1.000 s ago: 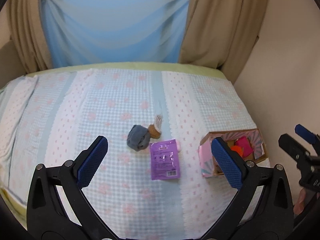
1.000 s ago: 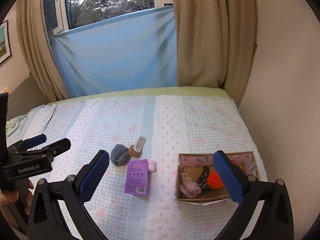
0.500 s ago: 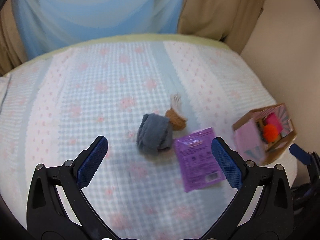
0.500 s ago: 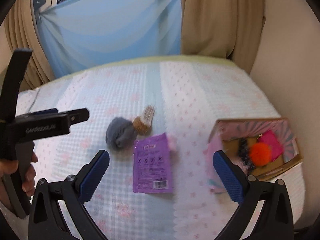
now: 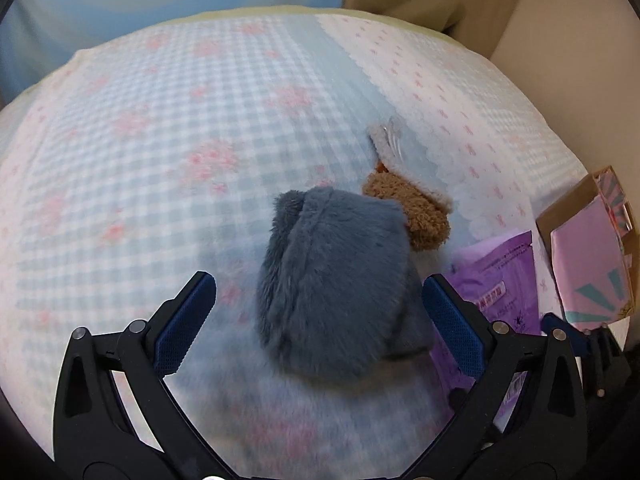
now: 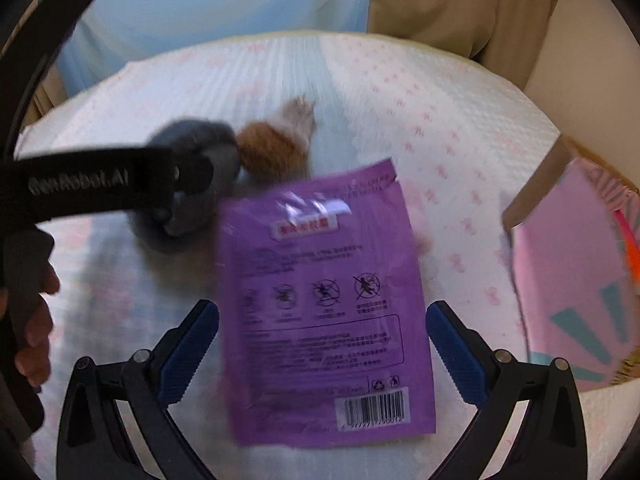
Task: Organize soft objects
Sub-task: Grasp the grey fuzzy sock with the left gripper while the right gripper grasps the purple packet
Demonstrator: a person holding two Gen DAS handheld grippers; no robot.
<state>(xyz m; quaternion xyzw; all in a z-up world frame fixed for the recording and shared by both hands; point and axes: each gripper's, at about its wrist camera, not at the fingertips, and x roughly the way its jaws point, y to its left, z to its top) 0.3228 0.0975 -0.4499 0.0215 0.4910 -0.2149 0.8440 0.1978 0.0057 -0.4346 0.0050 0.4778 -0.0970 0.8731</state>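
A fluffy grey-blue soft bundle (image 5: 336, 280) lies on the checked bedspread, between the wide-open jaws of my left gripper (image 5: 318, 312), untouched. A brown and white plush piece (image 5: 416, 208) lies just behind it. A flat purple packet (image 6: 324, 300) lies between the open jaws of my right gripper (image 6: 322, 340); it also shows in the left wrist view (image 5: 492, 288). The grey bundle (image 6: 192, 184) and the brown plush (image 6: 276, 152) show blurred in the right wrist view, partly behind the left gripper body (image 6: 92, 184).
A pink cardboard box (image 6: 576, 280) stands at the right, near the bed's edge; it also shows in the left wrist view (image 5: 588, 252). A beige wall and curtains lie beyond. The bedspread (image 5: 160, 140) stretches left and back.
Both grippers have dropped closer to the bed: the left over the grey bundle, the right over the purple packet. Both stay open. The objects have not moved.
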